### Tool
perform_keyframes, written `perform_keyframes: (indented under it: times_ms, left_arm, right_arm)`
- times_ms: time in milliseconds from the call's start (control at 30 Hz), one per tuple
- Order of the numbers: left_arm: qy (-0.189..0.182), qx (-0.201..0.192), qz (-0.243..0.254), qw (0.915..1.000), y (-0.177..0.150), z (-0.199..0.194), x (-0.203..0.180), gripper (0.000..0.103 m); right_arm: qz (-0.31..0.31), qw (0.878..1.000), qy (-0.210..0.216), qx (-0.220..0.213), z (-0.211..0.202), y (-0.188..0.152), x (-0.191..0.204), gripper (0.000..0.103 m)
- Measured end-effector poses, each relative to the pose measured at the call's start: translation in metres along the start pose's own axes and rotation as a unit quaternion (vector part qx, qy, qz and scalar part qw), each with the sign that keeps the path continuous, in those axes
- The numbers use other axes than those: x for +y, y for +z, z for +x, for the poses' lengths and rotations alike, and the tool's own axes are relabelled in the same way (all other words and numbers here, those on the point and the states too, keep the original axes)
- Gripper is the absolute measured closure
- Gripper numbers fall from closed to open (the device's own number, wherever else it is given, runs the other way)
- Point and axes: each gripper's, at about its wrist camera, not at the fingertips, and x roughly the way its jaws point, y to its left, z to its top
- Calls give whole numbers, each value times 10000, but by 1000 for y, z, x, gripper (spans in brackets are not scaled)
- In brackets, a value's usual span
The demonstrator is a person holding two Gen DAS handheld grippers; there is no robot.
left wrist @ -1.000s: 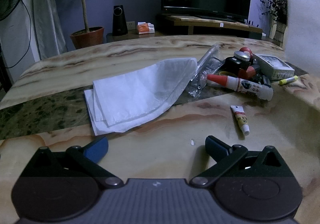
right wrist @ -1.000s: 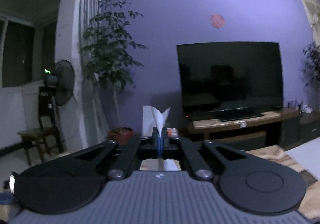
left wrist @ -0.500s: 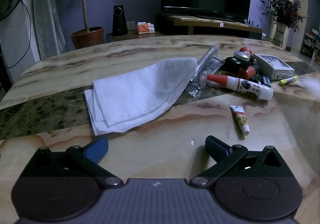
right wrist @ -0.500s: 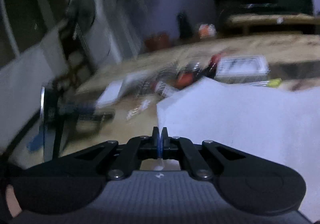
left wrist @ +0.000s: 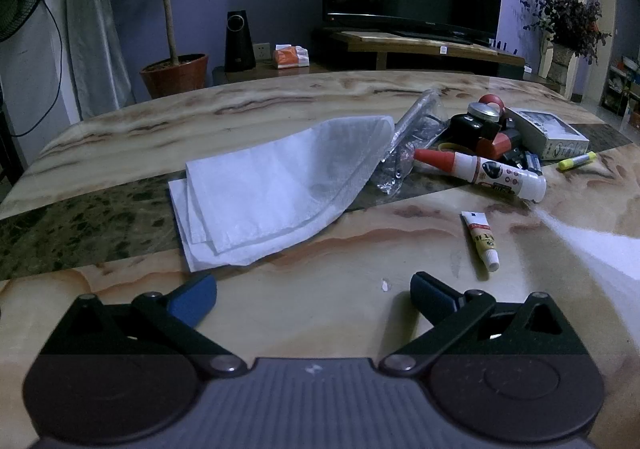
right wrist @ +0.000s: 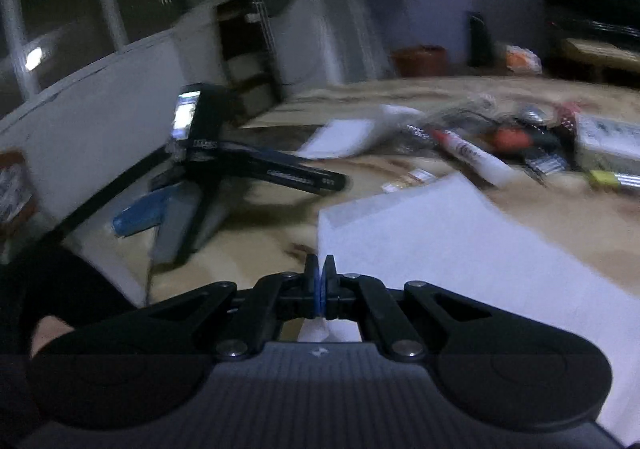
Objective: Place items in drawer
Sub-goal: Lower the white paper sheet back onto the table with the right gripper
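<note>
Low over the marble tabletop [left wrist: 280, 313], the left gripper [left wrist: 312, 289] rests with its blue-padded fingers spread wide apart, holding nothing and touching nothing between them. Just ahead of it lies a folded white cloth [left wrist: 276, 189], and to the right of that a crumpled clear bag [left wrist: 404, 145]. Further right sits a heap of small things: a glue bottle [left wrist: 484, 169] with an orange cap lying on its side, some dark bottles behind it, a small box [left wrist: 552, 133] and a yellow marker [left wrist: 578, 161] beyond. A small tube [left wrist: 482, 239] lies alone, nearer the left gripper's right finger. At the far right, the right gripper [right wrist: 319, 277] has its fingers pressed together, clamped on the corner of a white sheet [right wrist: 460, 245] that spreads forward and right over the tabletop. That view is blurred, though the left gripper shows there at the left, lying apart from the sheet. No drawer can be made out in either view.
</note>
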Motion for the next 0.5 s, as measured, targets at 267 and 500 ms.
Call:
perform_keyframes:
  times_ms: [267, 500]
  left_arm:
    - [0, 0, 0, 10000, 0, 0, 0, 0]
    - [0, 0, 0, 10000, 0, 0, 0, 0]
  right_arm:
    - [-1072, 9910, -147, 791, 14, -24, 23, 101]
    - [-109, 9989, -198, 416, -14, -19, -3, 86]
